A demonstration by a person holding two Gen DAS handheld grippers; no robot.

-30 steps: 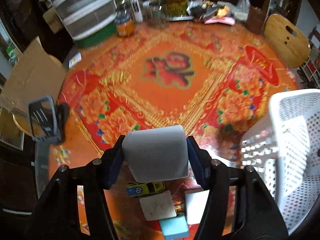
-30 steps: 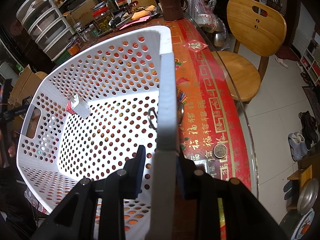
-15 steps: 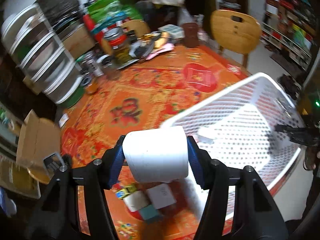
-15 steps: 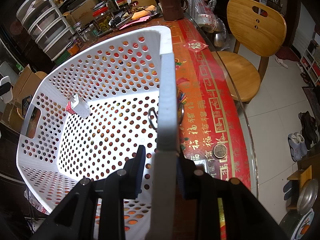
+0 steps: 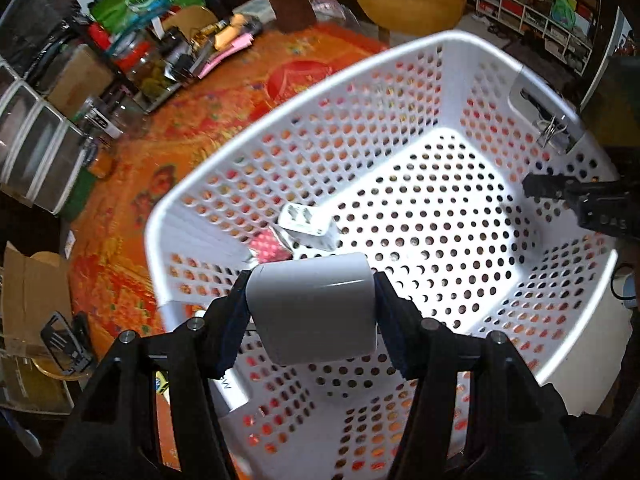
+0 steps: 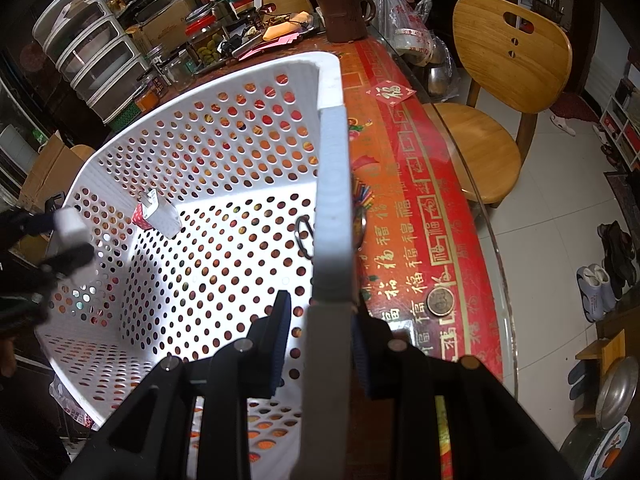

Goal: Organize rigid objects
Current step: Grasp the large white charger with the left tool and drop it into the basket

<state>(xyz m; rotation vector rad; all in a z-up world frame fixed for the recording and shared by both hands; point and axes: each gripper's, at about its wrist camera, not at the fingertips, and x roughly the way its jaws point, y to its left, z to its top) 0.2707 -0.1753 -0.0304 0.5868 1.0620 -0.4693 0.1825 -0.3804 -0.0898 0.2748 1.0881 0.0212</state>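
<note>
My left gripper point(image 5: 312, 300) is shut on a white rounded block point(image 5: 316, 328) and hangs over the near-left corner of the white perforated basket point(image 5: 360, 120). On the basket floor lie a small white plug-like box point(image 5: 306, 226) and a pink-red item point(image 5: 268, 246). My right gripper point(image 6: 322, 320) is shut on the basket's side wall point(image 6: 332, 184); one of its fingers point(image 5: 552, 190) shows at the far rim in the left wrist view. In the right wrist view the left gripper point(image 6: 60, 238) with the block point(image 6: 70, 226) appears at the basket's left edge.
The basket stands on a red-orange patterned tablecloth point(image 5: 180, 128). A binder clip point(image 5: 554, 132) sits on the rim. A yellow toy car point(image 5: 162, 382) and a black stand point(image 5: 66, 344) lie left of the basket. Jars, a brown mug point(image 6: 346, 16), drawers point(image 6: 92, 56), a coin point(image 6: 440, 302) and a wooden chair point(image 6: 512, 48) are around.
My left gripper has carried the white block from over the open tablecloth to above the basket, rolling as it went. The right gripper has stayed still on the basket wall.
</note>
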